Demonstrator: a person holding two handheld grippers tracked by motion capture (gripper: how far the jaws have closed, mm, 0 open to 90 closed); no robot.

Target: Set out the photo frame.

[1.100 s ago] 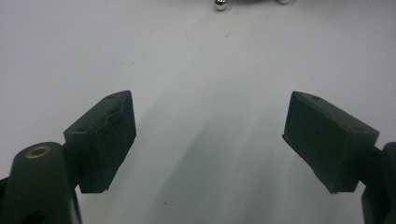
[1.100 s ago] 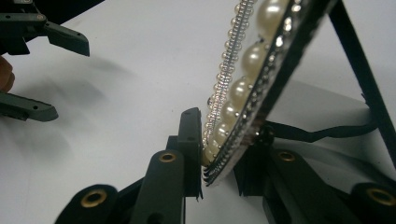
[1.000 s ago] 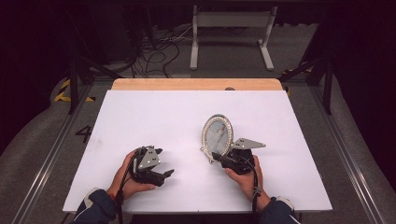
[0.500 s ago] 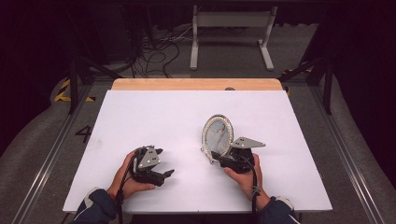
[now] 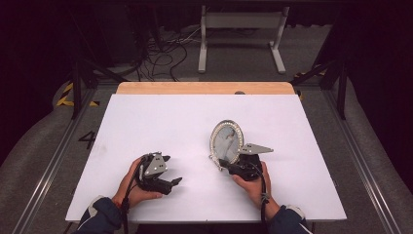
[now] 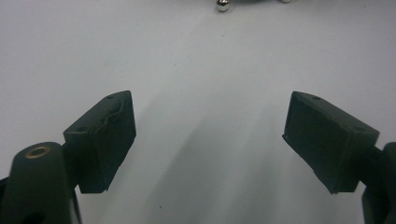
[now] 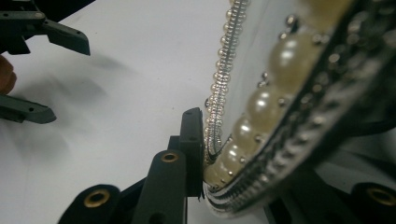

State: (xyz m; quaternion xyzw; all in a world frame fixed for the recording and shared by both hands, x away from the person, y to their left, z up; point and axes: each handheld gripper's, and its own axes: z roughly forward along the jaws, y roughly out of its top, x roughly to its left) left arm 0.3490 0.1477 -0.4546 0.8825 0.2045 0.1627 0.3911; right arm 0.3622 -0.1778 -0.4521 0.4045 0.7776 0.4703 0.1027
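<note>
Hands (image 5: 141,183) low, right claw (image 5: 225,165) gripping mirror (image 5: 225,141)

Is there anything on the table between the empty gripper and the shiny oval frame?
No. Only bare white table lies between the left gripper, jaws open, and the frame, which the right gripper grips at its bottom edge.

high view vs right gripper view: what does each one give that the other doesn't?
High view alone: the whole oval pearl-rimmed frame standing upright on the white table, both hands, the wooden strip along the far edge, and cables on the floor.

Right gripper view alone: the contact itself. One black pad presses the frame's lower rim, with single pearls and the beaded silver edge readable; the right tongs' jaws have just been closing.

Both: the frame in the right tongs, the open left tongs, the white tabletop.
</note>
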